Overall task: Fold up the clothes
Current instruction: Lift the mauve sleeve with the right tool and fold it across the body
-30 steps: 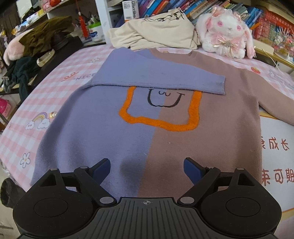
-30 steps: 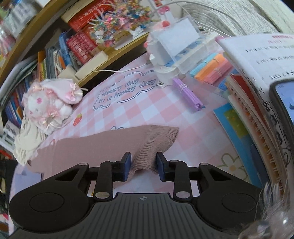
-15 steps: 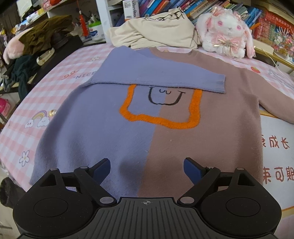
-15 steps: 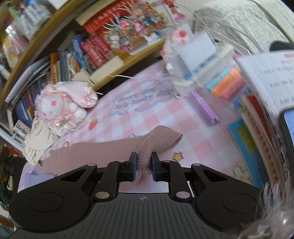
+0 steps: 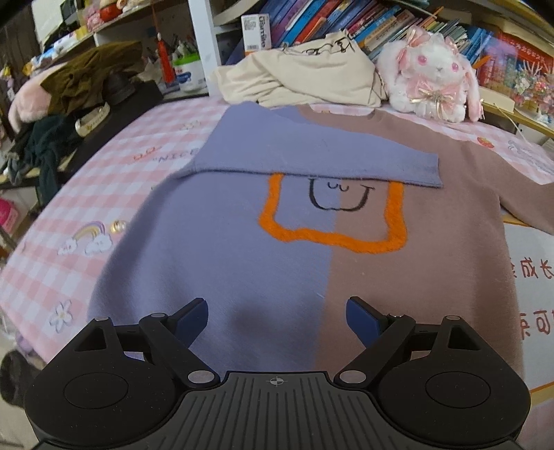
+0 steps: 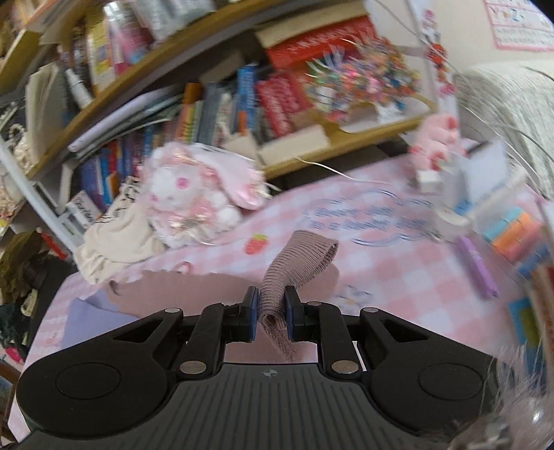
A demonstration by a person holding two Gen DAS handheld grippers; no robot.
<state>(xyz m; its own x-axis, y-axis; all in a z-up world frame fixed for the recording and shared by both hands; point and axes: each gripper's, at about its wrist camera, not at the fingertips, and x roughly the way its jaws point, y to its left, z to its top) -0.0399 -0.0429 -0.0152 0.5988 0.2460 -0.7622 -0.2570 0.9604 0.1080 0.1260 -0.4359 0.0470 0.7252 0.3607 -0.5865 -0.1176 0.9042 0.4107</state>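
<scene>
Two colours split the sweater (image 5: 311, 249), lavender and dusty brown, lying flat on the pink checked counter (image 5: 52, 263) with its lavender sleeve (image 5: 311, 155) folded across the chest. Left tongs (image 5: 277, 315) hovered spread wide above the near hem, gripping nothing. Right tongs (image 6: 271, 316) were clenched on the brown ribbed cuff (image 6: 297, 263), raised off the counter near the plush bunny (image 6: 194, 204) at the far edge.

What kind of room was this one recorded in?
Probably a child's bedroom or study: crowded bookshelves, a plush rabbit, and a pink checked cloth under the sweater.
</scene>
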